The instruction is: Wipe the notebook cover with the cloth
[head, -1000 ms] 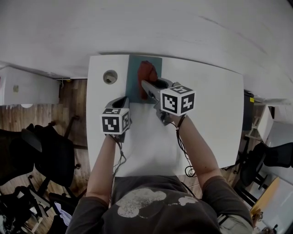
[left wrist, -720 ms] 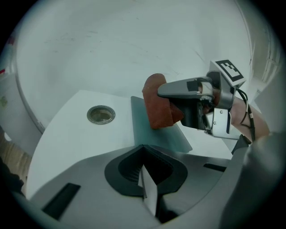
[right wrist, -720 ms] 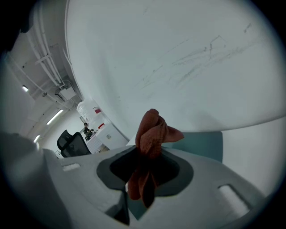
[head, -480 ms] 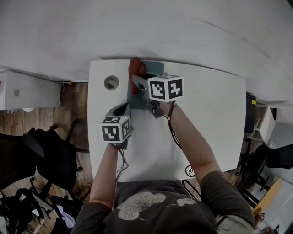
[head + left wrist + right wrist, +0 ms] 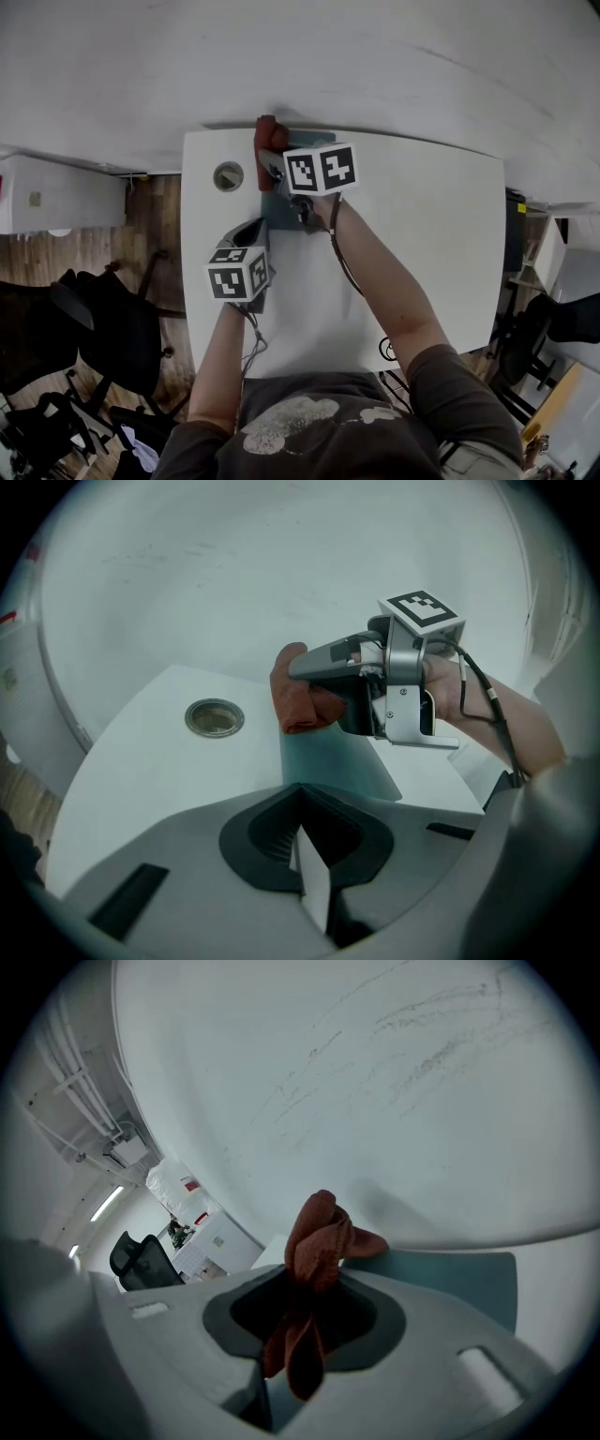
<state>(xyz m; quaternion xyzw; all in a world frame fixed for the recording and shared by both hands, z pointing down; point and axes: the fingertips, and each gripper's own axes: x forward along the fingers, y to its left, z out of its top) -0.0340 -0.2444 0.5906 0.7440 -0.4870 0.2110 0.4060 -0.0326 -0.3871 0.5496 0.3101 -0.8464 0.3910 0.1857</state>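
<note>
**Status.** The right gripper (image 5: 298, 1340) is clamped on the cloth (image 5: 319, 1232). A bunched red-brown wad projects ahead of the jaws, and a tail hangs down between them. In the head view, the cloth (image 5: 264, 141) sits at the far left corner of the notebook (image 5: 278, 208), partly past its edge and close to the wall.

The left gripper (image 5: 305, 855) has its jaws together with nothing between them. It is positioned at the near edge of the notebook (image 5: 333, 766). Whether it presses on the cover cannot be determined.

**Location.** The teal notebook lies flat at the far edge of the white table (image 5: 422, 234), beside the round cable hole (image 5: 228, 175).

**Progress.** Judged mid-wipe: the cloth is at the cover's far limit. No dirt or streaks are visible, so the area already covered cannot be determined. The near part of the cover probably remains to be wiped.
</note>
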